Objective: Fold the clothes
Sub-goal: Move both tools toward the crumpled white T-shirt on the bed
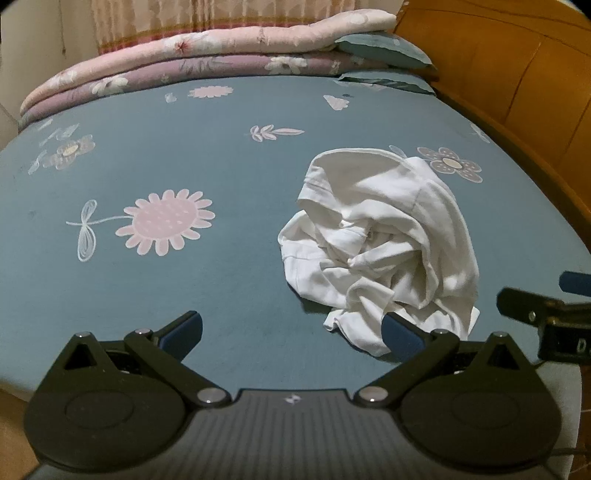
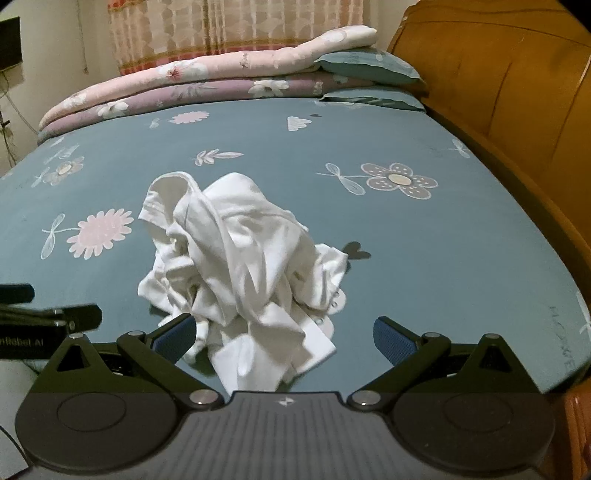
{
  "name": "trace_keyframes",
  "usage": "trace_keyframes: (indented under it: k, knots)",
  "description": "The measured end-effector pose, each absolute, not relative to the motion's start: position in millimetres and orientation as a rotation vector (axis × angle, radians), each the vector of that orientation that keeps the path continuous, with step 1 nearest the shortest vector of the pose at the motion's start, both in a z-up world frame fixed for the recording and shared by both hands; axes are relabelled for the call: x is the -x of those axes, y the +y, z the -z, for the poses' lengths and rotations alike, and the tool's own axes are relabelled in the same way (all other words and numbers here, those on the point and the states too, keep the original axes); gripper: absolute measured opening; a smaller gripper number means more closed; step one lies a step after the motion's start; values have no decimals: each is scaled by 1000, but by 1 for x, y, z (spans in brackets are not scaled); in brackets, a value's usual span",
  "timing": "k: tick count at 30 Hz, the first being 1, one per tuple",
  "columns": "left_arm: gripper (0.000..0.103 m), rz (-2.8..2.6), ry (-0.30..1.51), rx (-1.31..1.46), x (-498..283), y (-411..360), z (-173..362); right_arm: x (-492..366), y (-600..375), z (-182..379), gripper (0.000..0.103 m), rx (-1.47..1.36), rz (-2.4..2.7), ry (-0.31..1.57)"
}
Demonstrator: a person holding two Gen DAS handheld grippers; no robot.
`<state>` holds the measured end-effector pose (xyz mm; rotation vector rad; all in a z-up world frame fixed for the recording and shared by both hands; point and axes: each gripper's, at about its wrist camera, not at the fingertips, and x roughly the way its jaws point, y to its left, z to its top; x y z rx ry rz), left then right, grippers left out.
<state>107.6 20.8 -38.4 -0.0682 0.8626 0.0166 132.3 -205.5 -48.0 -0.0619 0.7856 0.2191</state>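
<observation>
A crumpled white garment (image 1: 380, 240) lies in a heap on the blue flowered bed sheet (image 1: 207, 280). In the left wrist view it sits right of centre; in the right wrist view the garment (image 2: 243, 266) is at centre left. My left gripper (image 1: 291, 332) is open and empty, its right finger at the garment's near edge. My right gripper (image 2: 284, 338) is open, its jaws wide on either side of the garment's near corner, not closed on it. The right gripper also shows at the left wrist view's right edge (image 1: 543, 314).
Folded pink and purple quilts (image 1: 192, 59) and blue pillows (image 1: 384, 48) are stacked at the far end of the bed. A wooden headboard (image 1: 517, 74) runs along the right side. A curtain (image 2: 236, 29) hangs behind.
</observation>
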Motion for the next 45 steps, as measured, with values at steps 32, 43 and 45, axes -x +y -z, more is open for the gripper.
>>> trace_keyframes:
  k: [32, 43, 45]
  knots:
    - [102, 3, 930, 101, -176, 30, 80, -249, -211, 89, 103, 263, -87, 701]
    - [102, 84, 911, 39, -196, 6, 73, -293, -260, 105, 103, 292, 65, 753]
    - [102, 93, 909, 30, -198, 2, 72, -295, -269, 104, 103, 299, 92, 747]
